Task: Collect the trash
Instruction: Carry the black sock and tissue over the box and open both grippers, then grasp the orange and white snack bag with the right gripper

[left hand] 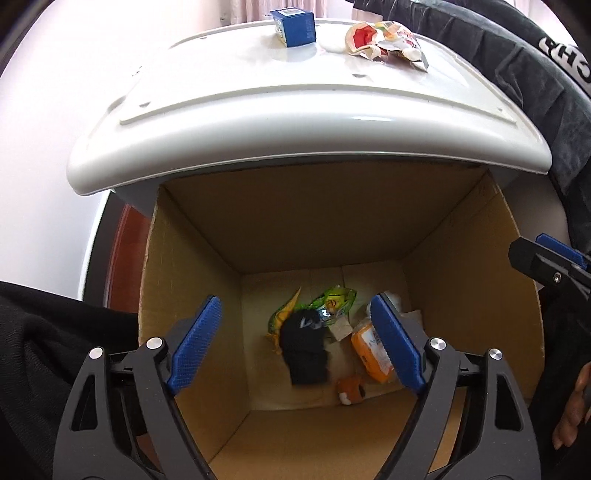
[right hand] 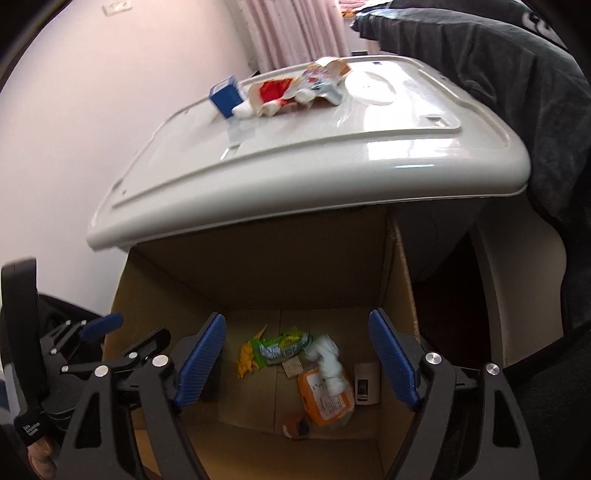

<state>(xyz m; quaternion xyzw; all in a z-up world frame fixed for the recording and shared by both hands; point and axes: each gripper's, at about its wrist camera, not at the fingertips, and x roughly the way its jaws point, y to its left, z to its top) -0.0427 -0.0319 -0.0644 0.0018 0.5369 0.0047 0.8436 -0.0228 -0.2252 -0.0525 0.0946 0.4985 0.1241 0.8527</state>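
Currently both grippers hang over the open brown cardboard box (left hand: 369,229), looking down into it, and both sets of jaws stand spread wide with nothing between the blue pads. The left gripper (left hand: 295,339) is centred above the litter on the box floor: a green and yellow crinkled wrapper (left hand: 325,306), a black soft lump (left hand: 304,347), an orange plastic packet (left hand: 365,350) and a small brown furry thing (left hand: 349,395). The right gripper (right hand: 297,356) looks down on much the same heap, with a white crumpled tissue (right hand: 330,363) lying across the orange packet.

What is left of the trash sits higher and farther off, on the glossy white plastic counter (left hand: 258,122) whose front edge overhangs the far wall of the box. A small blue carton (left hand: 293,26) stands near the counter's back edge, and a torn red and white foil wrapper (left hand: 384,42) lies just beside it, to its right in the left wrist view, its long axis running roughly side to side along the back edge.

Judging by both views, the wrapper lies more toward the right gripper's side and the carton toward the left's; either reach would mean lifting clear of the box rim, then going up and forward over the counter's lip.
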